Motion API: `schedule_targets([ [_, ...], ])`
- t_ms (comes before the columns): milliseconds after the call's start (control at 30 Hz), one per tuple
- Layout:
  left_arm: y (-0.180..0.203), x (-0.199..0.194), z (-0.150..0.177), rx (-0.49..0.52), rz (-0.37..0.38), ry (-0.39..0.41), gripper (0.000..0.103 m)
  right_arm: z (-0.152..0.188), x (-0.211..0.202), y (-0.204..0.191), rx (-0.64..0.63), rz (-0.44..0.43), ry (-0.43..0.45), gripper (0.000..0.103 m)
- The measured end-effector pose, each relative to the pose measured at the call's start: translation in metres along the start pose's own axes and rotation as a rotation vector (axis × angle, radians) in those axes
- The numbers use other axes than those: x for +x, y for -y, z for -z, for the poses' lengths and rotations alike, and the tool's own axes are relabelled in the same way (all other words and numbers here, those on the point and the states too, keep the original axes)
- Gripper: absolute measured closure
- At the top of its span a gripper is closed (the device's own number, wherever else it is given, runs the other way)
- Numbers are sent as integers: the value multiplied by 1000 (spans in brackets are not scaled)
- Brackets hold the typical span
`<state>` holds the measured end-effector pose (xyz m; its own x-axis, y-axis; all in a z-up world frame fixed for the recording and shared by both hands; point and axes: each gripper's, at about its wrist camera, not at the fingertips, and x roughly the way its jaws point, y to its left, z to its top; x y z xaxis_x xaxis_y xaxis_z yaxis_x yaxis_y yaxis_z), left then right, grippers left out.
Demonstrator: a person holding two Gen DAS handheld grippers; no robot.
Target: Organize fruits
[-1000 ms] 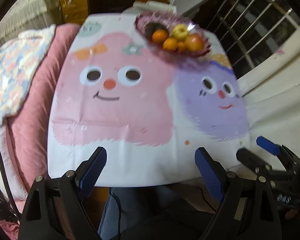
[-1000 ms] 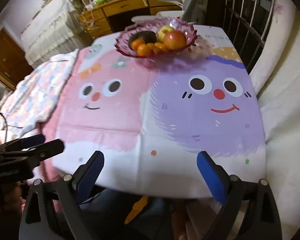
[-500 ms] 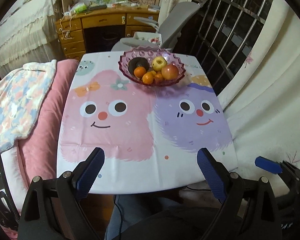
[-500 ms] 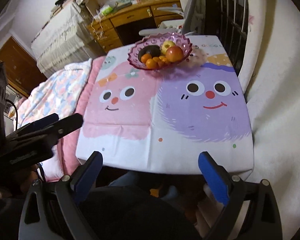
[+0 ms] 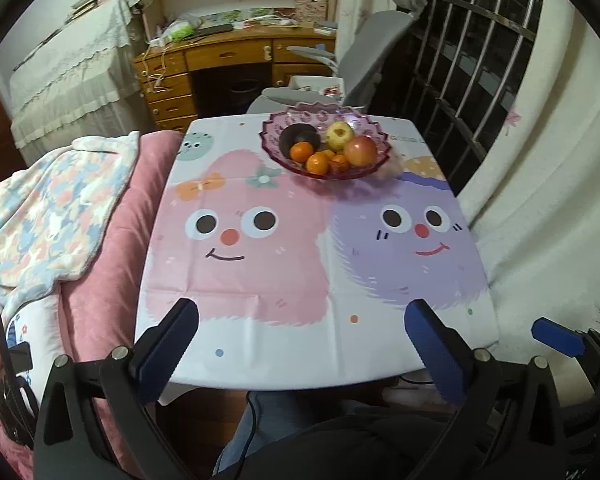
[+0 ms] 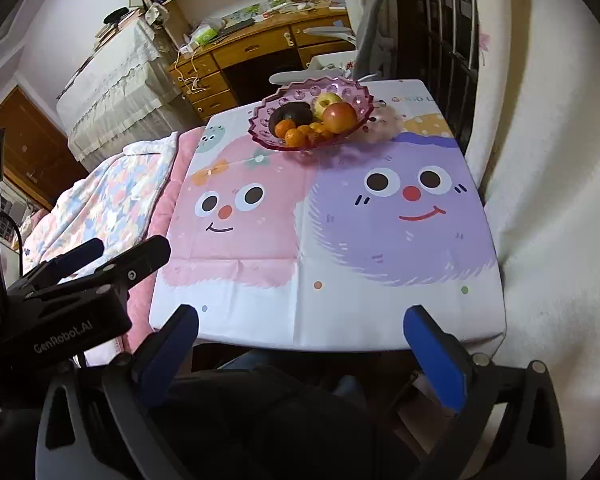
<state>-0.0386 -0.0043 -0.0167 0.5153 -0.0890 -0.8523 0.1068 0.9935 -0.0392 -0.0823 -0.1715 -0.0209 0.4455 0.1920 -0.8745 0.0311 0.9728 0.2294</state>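
Both the left gripper (image 5: pixel 300 344) and right gripper (image 6: pixel 300 344) are held apart and empty at the near counter (image 5: pixel 284 344) edge, while the fruits (image 5: pixel 332 148) are piled in the far bowl (image 5: pixel 380 152), where a careless reach could roll them.

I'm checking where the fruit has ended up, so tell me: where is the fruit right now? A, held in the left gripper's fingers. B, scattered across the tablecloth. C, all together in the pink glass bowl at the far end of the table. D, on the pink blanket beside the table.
C: the red apple, yellow apple and oranges all sit inside the pink glass bowl; both grippers are open and hold nothing.
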Motion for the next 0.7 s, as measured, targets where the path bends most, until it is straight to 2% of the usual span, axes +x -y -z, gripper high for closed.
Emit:
schedule_targets([
  [367, -8, 3, 7, -19, -45, -6, 1, 1, -2, -14, -47, 18, 29, 0],
  [700, -6, 4, 5, -2, -55, -9, 1, 2, 0, -16, -46, 20, 28, 0],
])
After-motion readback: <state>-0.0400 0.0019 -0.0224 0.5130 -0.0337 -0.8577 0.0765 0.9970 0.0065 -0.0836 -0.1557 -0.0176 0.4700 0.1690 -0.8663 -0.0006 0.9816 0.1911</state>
